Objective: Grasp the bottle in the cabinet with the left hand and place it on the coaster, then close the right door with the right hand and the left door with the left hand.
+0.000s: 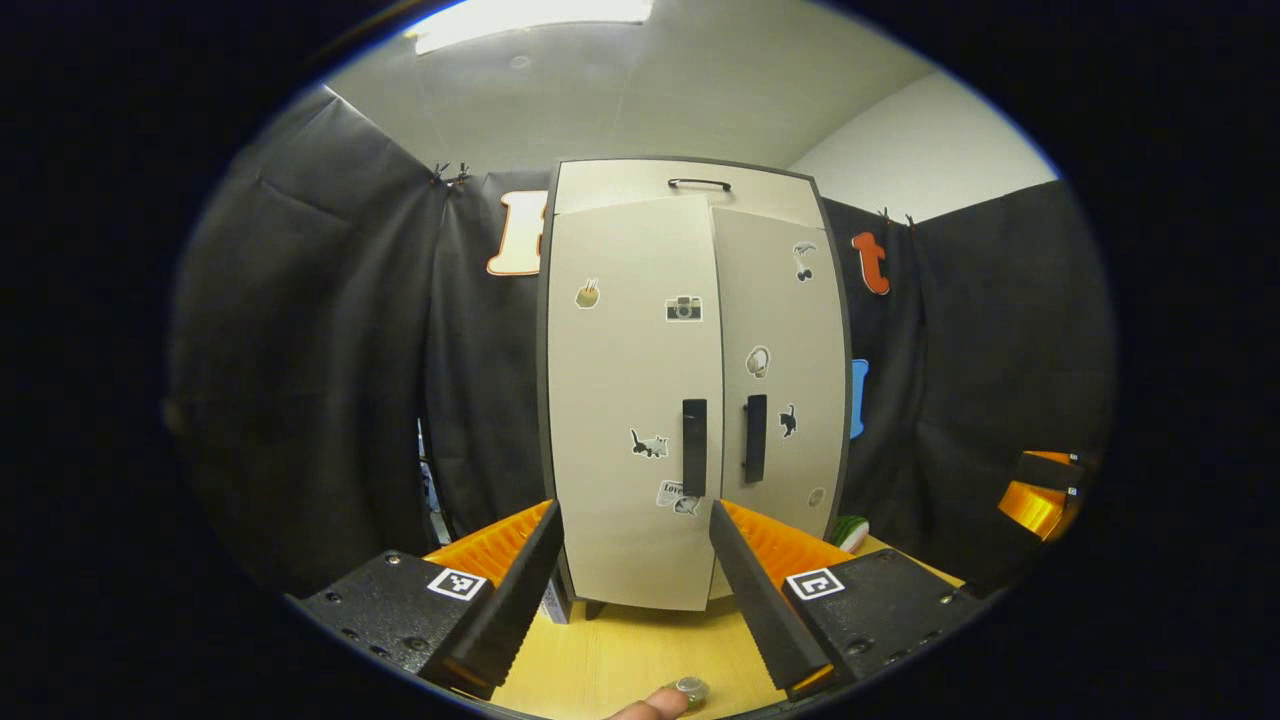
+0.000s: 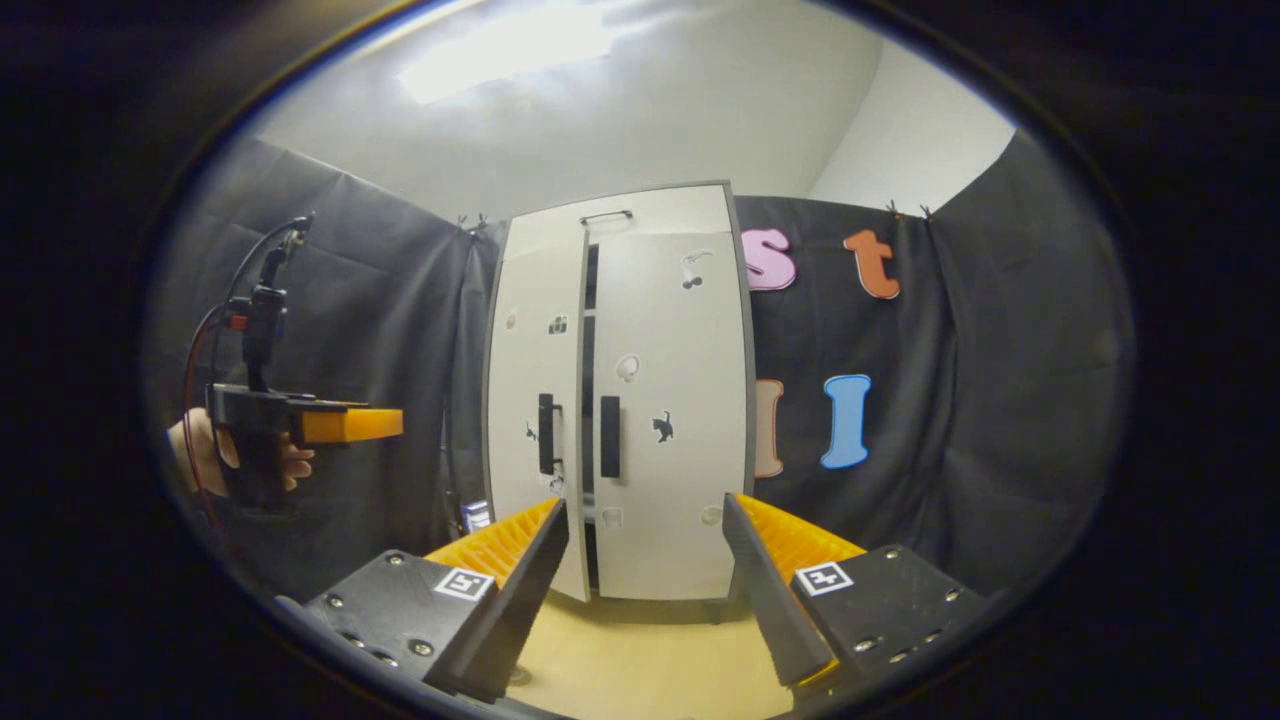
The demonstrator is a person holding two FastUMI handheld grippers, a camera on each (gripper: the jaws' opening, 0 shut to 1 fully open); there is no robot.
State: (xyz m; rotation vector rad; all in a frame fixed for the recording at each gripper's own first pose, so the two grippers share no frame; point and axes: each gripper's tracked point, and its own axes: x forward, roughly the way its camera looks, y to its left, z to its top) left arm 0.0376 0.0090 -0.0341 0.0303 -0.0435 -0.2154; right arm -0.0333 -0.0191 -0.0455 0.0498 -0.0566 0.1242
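Observation:
The pale cabinet (image 1: 690, 400) stands upright on the wooden table, straight ahead of my left gripper (image 1: 635, 515), which is open and holds nothing. Its right door (image 1: 785, 340) lies flush, while the left door (image 1: 630, 400) stands a little ajar. In the right gripper view a dark gap (image 2: 590, 400) shows between the left door (image 2: 535, 380) and the right door (image 2: 670, 400). My right gripper (image 2: 645, 505) is open, empty and short of the cabinet (image 2: 620, 390). The left gripper (image 2: 340, 425) hangs far left, held by a hand (image 2: 200, 450). A small round silvery thing (image 1: 692, 689) sits beside a fingertip at the bottom edge.
Each door carries a black vertical handle (image 1: 694, 447) (image 1: 755, 437) near the middle seam. A green and white object (image 1: 850, 532) lies by the cabinet's right foot. The right gripper (image 1: 1040, 495) shows at the far right. Black cloth walls close in behind and on both sides.

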